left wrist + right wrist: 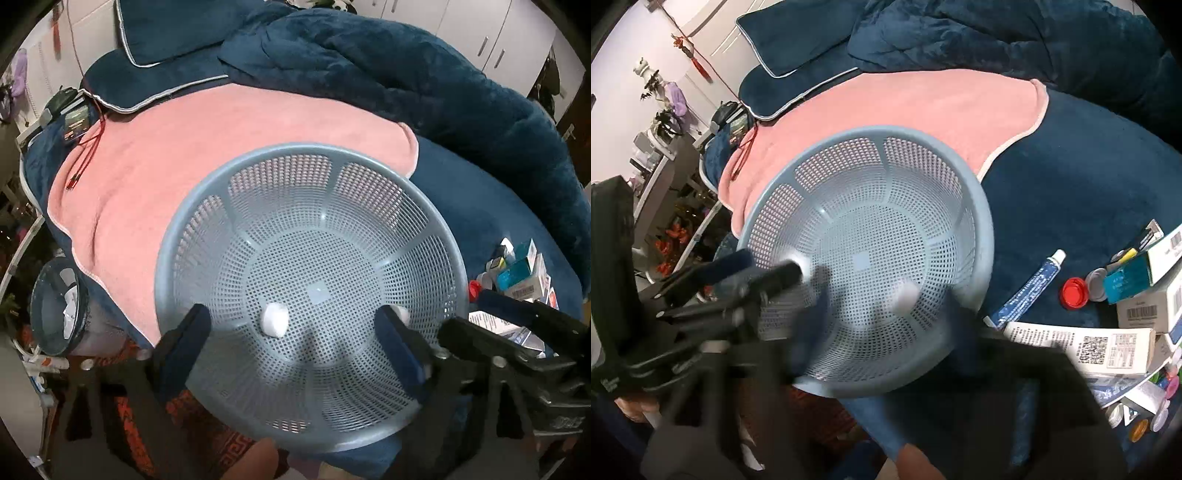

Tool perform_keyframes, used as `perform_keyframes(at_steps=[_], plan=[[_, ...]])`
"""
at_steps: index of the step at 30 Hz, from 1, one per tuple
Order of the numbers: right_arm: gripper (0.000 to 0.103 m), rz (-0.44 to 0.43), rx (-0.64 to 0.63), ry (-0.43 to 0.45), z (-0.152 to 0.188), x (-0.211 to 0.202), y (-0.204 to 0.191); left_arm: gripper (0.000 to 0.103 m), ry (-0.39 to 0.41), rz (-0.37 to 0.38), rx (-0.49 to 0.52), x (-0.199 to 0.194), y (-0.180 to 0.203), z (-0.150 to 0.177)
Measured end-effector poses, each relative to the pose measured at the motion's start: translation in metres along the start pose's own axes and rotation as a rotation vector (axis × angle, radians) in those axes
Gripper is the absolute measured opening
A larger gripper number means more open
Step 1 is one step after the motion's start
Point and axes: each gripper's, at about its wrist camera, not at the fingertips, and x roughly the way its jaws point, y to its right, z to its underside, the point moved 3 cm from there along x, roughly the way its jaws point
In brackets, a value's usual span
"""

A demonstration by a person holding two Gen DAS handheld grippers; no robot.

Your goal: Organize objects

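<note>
Left wrist view: white cap [274,319], light and hard, lies between my spread left fingers [186,339]; grip its sides. Right gripper [886,306] blurred, state unclear.

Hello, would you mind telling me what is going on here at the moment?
A person with a gripper in each hand is sorting small items on a bed into a grey-blue mesh basket. The left gripper is open over the basket, where a small white object lies on the bottom. The right gripper is too blurred to judge. Boxes, a tube and a red cap are on the blue cover to the right, outside the basket.
</note>
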Motion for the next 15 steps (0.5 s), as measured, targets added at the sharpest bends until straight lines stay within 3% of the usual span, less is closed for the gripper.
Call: perform_keyframes(at_steps=[1,2,6,15], plan=[[0.095,-0.011,0.013,0.008,-0.002,-0.003,0.003,0.093,0.002,-0.003,-0.004,-0.002,-0.001,0.0],[0.097,-0.01,0.016,0.016,-0.002,-0.003,0.006,0.093,0.006,-0.016,-0.005,-0.003,-0.003,0.0],[0.097,-0.01,0.03,0.021,0.002,-0.008,0.013,0.095,0.012,-0.052,0.003,-0.004,-0.004,0.001],[0.097,0.045,0.055,0.038,0.025,-0.023,0.036,0.102,0.016,-0.025,0.041,-0.007,0.02,0.004]])
